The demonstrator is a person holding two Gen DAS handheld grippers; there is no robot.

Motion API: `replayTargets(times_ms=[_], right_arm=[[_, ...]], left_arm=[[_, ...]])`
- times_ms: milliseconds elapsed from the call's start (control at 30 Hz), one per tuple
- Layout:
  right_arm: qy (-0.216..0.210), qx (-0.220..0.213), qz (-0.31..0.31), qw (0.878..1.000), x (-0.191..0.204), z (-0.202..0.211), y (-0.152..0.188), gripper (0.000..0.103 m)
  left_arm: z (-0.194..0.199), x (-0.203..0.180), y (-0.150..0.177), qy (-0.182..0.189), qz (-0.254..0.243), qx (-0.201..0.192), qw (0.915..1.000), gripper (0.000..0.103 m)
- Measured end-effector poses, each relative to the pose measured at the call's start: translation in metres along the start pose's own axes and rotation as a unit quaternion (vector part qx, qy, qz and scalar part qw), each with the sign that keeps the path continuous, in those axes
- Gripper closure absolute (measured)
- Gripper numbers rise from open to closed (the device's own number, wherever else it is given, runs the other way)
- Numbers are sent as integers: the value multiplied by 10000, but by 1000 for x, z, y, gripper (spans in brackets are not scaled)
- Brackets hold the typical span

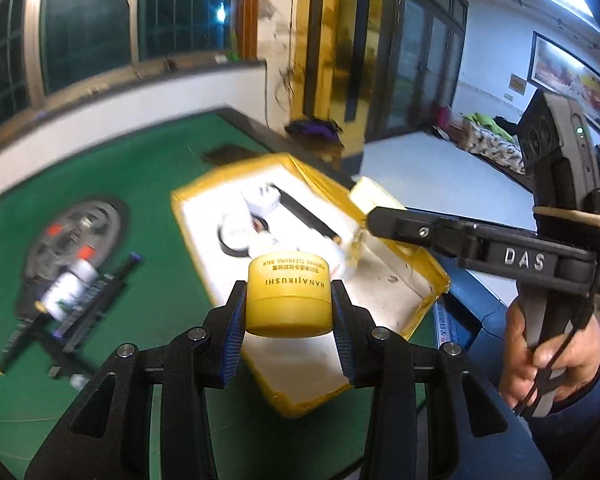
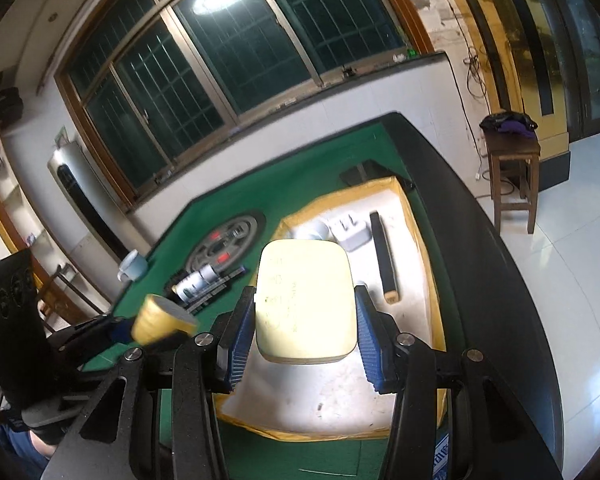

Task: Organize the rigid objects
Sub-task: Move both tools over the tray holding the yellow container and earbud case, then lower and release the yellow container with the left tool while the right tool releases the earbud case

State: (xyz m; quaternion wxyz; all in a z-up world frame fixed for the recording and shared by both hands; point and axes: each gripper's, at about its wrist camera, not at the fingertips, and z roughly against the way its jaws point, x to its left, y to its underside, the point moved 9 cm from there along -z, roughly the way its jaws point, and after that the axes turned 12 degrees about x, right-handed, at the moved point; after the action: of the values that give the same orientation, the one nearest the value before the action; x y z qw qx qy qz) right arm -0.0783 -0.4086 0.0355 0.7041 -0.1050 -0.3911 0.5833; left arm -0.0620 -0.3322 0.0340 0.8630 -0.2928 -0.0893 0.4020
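My left gripper (image 1: 288, 307) is shut on a round yellow jar (image 1: 287, 294) with upside-down lettering, held above the near end of a yellow-rimmed tray (image 1: 428, 276) with a white floor. My right gripper (image 2: 304, 326) is shut on a pale yellow rounded box (image 2: 306, 304), also above that tray (image 2: 430, 280). In the left wrist view the right gripper (image 1: 370, 216) comes in from the right with the pale box (image 1: 374, 196) over the tray's far side. The jar (image 2: 159, 318) shows blurred at left in the right wrist view. A white plug (image 2: 350, 232) and a black bar (image 2: 384, 256) lie in the tray.
The table has a green felt top (image 1: 159, 184) with a dark rim (image 2: 500, 264). Left of the tray lie a round dial plate (image 2: 223, 244), a white bottle (image 2: 195, 280) and dark strips. A pale mug (image 2: 133, 266) stands at the table's far left. A wooden stool (image 2: 512, 168) stands beyond.
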Motion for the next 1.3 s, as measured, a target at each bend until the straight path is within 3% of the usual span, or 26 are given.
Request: replayTargets(times_ms=[300, 633, 967, 1067, 1300], right_arm=[[436, 662, 13, 9968, -21, -27, 20, 61], [1041, 1132, 398, 9873, -33, -36, 37, 61], [1145, 1197, 345, 9856, -32, -35, 37, 59], [1031, 1170, 313, 9873, -29, -32, 37, 52], [1005, 908, 195, 9906, -28, -20, 30, 50]], left_arm=[[-42, -11, 3, 284, 22, 416, 9987, 66], [-53, -11, 16, 376, -8, 620, 9974, 66], [-60, -12, 18, 545, -54, 715, 9959, 65], [-60, -15, 19, 635, -55, 767, 9950, 62], [-52, -12, 19, 758, 45, 750, 9943, 62]])
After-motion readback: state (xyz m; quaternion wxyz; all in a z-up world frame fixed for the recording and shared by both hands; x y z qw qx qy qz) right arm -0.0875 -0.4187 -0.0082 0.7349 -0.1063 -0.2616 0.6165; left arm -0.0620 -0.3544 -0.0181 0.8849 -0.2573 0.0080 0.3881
